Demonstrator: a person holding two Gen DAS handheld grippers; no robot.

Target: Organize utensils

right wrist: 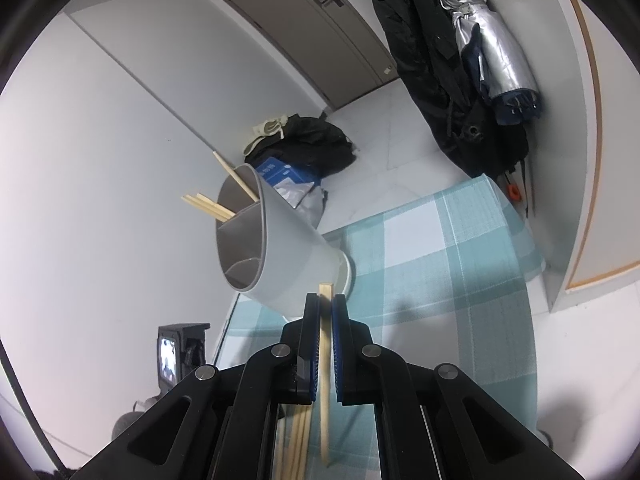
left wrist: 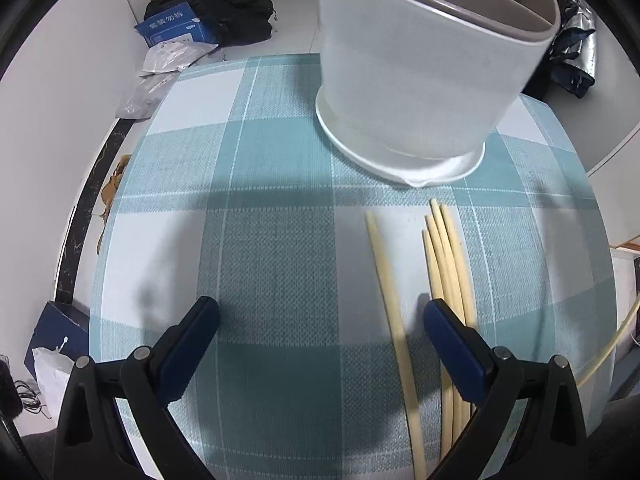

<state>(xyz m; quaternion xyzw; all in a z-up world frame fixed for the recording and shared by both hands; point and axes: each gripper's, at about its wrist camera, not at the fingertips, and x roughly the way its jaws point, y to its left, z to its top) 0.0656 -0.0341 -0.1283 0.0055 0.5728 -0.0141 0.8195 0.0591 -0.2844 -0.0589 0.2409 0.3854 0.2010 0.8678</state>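
A white utensil holder point(left wrist: 420, 72) with inner dividers stands on the far side of the checked tablecloth point(left wrist: 272, 264). Several bamboo chopsticks point(left wrist: 444, 264) lie on the cloth in front of it, one chopstick point(left wrist: 386, 280) slightly apart to the left. My left gripper point(left wrist: 320, 316) hovers open above the cloth, its right finger point(left wrist: 452, 344) over the bundle. In the right wrist view my right gripper point(right wrist: 326, 300) is shut on a single chopstick point(right wrist: 325, 364), its end poking past the fingertips. The holder point(right wrist: 276, 252) ahead of it has several chopsticks point(right wrist: 212, 206) in its far compartments.
Black bags and a blue box point(left wrist: 172, 28) sit on the floor beyond the table's far left edge. Dark coats and a silver umbrella point(right wrist: 488, 44) hang on the wall to the right. A closed door point(right wrist: 312, 32) stands behind. A blue box point(left wrist: 56, 336) sits by the table's left side.
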